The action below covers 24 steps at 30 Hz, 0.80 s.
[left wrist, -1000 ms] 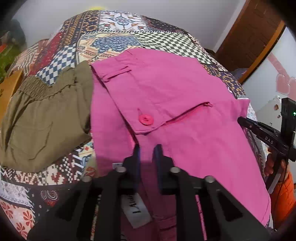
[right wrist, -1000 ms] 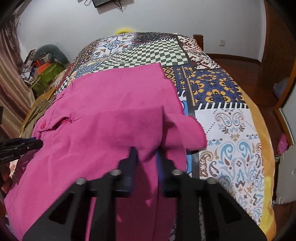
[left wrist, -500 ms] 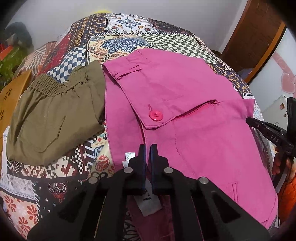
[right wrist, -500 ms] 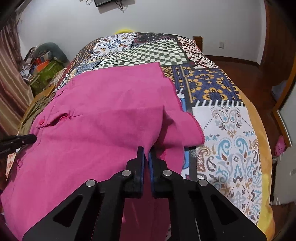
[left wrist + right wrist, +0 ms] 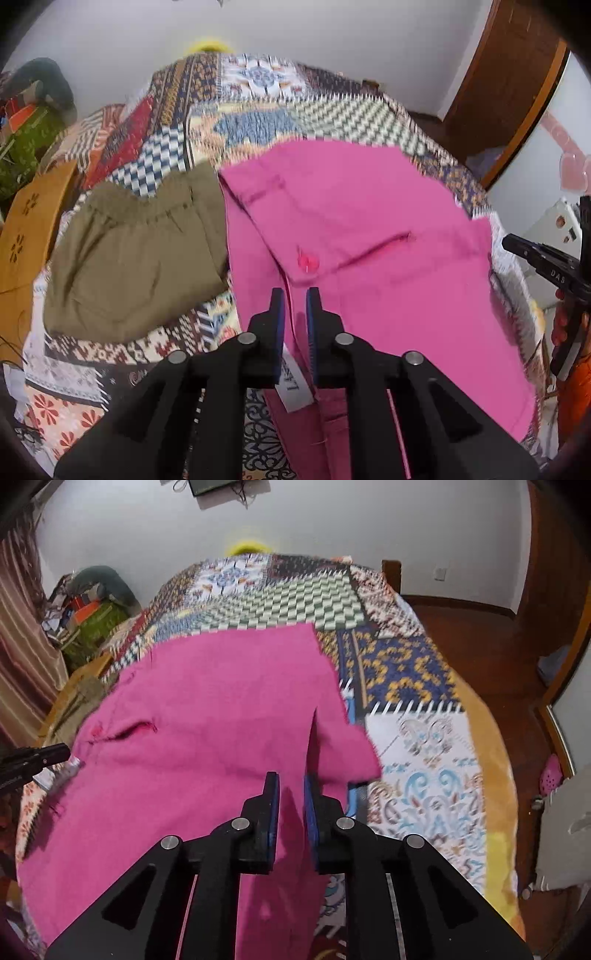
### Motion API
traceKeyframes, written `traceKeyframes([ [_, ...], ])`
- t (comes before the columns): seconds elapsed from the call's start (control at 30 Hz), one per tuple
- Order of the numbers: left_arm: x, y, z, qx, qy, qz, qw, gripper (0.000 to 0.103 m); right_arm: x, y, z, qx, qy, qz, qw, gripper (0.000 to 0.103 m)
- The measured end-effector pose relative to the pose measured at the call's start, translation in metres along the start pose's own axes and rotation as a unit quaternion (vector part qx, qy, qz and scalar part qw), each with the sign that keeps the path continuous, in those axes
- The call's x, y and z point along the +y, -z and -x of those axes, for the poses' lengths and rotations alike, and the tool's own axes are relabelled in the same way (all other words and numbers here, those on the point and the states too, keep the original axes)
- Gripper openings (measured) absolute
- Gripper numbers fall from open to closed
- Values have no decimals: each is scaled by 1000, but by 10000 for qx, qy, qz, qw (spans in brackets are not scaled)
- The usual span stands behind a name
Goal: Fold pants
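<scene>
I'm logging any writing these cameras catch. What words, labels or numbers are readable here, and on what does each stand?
"DAS": white letters on the black finger of the right gripper, seen from the left wrist.
"LA...": start of a word on the white sewn-in label of the pink pants; the rest is hidden behind the left gripper.
Nothing else is readable.

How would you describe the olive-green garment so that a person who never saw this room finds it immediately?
Look at the bed with the patchwork bedspread. Two garments lie side by side on it; the olive-green garment lies to the left of the pink pants in the left wrist view. It is dull khaki-green with a gathered elastic waistband, unlike its bright pink neighbour.
</scene>
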<state>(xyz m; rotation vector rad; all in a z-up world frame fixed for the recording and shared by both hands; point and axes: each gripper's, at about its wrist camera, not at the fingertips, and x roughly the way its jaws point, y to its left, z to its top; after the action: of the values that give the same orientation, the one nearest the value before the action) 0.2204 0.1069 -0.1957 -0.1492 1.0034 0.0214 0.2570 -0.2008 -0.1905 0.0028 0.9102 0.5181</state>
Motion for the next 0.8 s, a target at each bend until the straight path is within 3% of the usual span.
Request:
traceKeyframes([
  [0.13,0,-21,15,-236,-55,-12,9997,23,-1,-14,15,-232,140,109,9996,14],
  [0.27,1,-36,17,-396,-128,-12,9991,37,-5,-28,17,-421,284,177,9986,35],
  [0.47,3,-47,-12,-160,-163,-17,9997,38,-10,-39,-4,-388,152,135,9990,35],
  [0.8,5,-44,-67,319,-47,13,9995,38,-18,-42,-55,35,196,207,9996,35],
])
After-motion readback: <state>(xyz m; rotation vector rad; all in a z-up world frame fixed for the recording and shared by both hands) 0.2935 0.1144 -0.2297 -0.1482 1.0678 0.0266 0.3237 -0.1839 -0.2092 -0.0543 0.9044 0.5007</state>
